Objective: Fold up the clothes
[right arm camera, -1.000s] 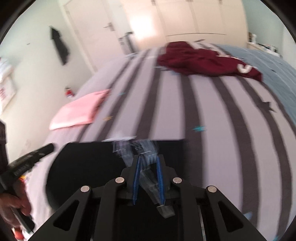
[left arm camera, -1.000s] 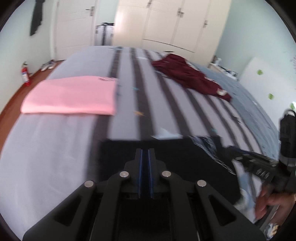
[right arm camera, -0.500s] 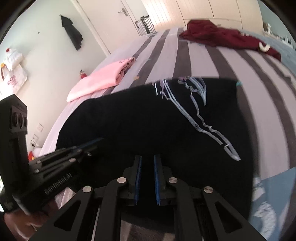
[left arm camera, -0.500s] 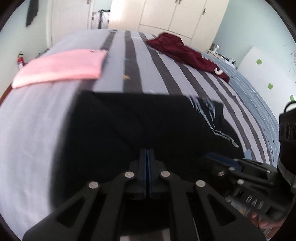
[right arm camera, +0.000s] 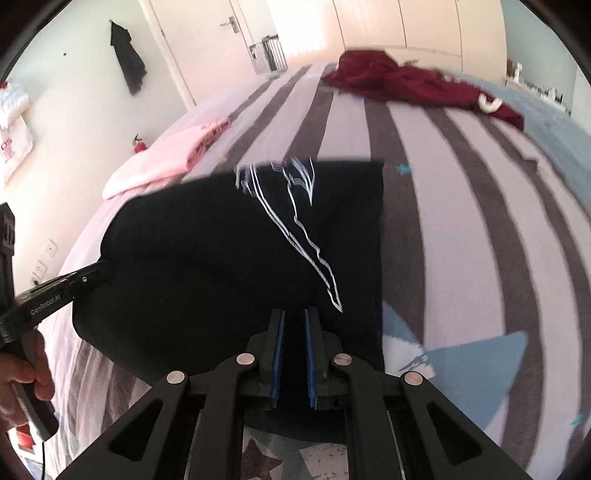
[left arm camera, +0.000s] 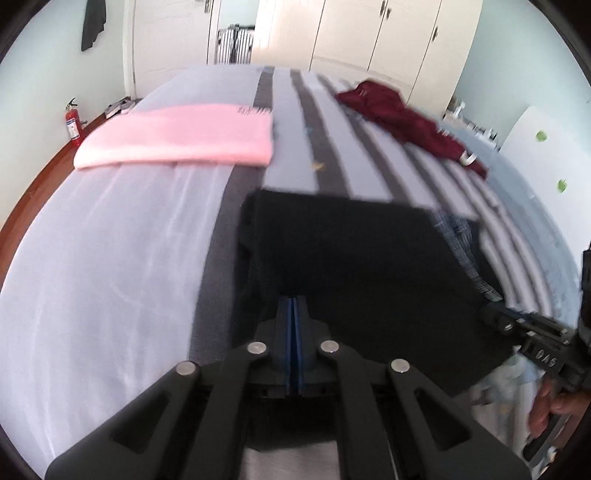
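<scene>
Black shirt (right arm camera: pixel 229 251) fills the centre and lower half of both frames, on the striped bed cover (right arm camera: pixel 461 221), white line print facing up toward the frame's middle. Left gripper (left arm camera: pixel 294 328): blue pads pressed together at the near hem, cloth seemingly pinched between them; in the right view its tip meets the shirt's left edge at mid-left. Right gripper (right arm camera: pixel 294 354): pads stand a little apart with dark fabric filling the gap, so it reads as clamped on the near hem, though how firmly I cannot tell. Risks, as judgement: the right pinch looks loose, and a pull could slip one corner free, leaving the fold skewed; uneven travel between the two hands would bunch the middle; the shirt's left side already looks rounded, possibly doubled under, which may trap a crease. Surface soft, grey-and-lilac stripes, likely to drag on cloth. Pink folded garment (left arm camera: pixel 177 138) upper left in the left view, well apart from the shirt. Maroon garment (right arm camera: pixel 413 85) crumpled at upper right, unfolded. Room: white wardrobe doors (left arm camera: pixel 373 33) at top, red fire extinguisher (left arm camera: pixel 72 123) by the left wall, dark coat (right arm camera: pixel 127 61) hanging upper left
</scene>
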Demonstrator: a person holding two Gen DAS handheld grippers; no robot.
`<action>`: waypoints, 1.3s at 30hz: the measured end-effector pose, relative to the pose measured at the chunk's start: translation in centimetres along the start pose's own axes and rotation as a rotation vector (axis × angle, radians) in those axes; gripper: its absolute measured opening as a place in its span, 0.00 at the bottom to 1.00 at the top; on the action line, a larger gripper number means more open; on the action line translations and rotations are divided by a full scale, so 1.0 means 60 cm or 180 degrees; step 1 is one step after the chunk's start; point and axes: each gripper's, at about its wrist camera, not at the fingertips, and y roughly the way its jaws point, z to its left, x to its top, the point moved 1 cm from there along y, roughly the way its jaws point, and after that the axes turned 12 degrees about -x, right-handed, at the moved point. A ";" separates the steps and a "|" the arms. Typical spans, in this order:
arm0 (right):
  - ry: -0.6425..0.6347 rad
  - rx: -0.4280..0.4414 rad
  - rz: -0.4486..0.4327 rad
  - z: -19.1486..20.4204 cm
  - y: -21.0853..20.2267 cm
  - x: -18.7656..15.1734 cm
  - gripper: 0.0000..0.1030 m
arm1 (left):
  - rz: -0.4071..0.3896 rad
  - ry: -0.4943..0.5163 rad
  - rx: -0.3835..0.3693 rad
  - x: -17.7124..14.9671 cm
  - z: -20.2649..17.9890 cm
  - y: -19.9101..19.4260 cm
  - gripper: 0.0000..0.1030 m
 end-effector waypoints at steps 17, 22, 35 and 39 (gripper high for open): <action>-0.0144 0.0490 0.0101 0.082 -0.009 -0.053 0.12 | 0.0305 0.0085 -0.0445 -0.065 -0.080 0.057 0.02; -0.0206 0.0385 0.0090 0.074 -0.014 -0.043 0.10 | 0.0313 0.0085 -0.0379 -0.062 -0.065 0.045 0.02; -0.0127 0.0033 0.0130 0.001 -0.009 -0.051 0.09 | 0.0273 0.0043 -0.0133 -0.048 -0.007 0.005 0.02; 0.0062 -0.0057 0.0066 -0.025 -0.025 -0.036 0.09 | 0.0241 0.0010 -0.0053 -0.052 0.006 0.002 0.02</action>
